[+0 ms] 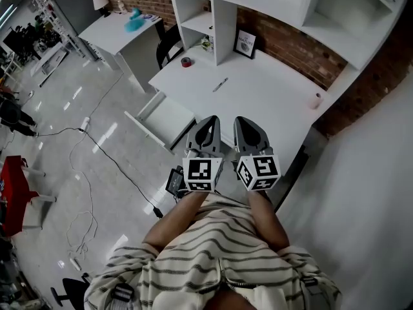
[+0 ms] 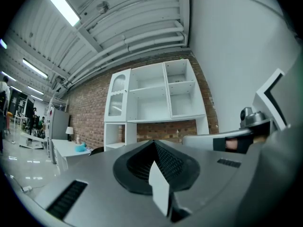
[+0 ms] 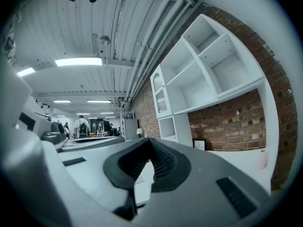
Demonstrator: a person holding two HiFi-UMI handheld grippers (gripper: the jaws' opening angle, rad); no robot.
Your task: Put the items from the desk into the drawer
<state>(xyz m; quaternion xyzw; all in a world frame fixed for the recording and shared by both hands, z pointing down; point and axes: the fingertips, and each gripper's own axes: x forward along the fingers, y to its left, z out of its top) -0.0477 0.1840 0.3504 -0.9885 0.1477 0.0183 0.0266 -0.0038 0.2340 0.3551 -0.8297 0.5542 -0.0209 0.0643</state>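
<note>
Grippers hanging back at the desk edge, pen lying straight ahead

Pen (image 1: 221, 84) is lying out on the white desk (image 1: 271, 108), well ahead of both claws. Its long axis is running away from the person and slanting a little to the right. It is sitting between the lines of the two claws, somewhat closer to the left gripper (image 1: 206, 131) than to the right gripper (image 1: 250, 133), so the left one looks better placed to reach it. Both are hovering side by side over the near edge. Each has its jaw tips pressed together and nothing between them.

The open drawer (image 1: 161, 118) is standing out at the desk's left side, just beside the left gripper, which again is favouring that hand for the drop.

A red tape roll (image 1: 186, 62) is resting farther back on the left, near the shelf unit. A small pink item (image 1: 317, 101) is sitting at the far right edge.

A black frame (image 1: 245, 44) is leaning against the brick wall and showing the word "NATURE". A smaller line above it is too fine to read.
</note>
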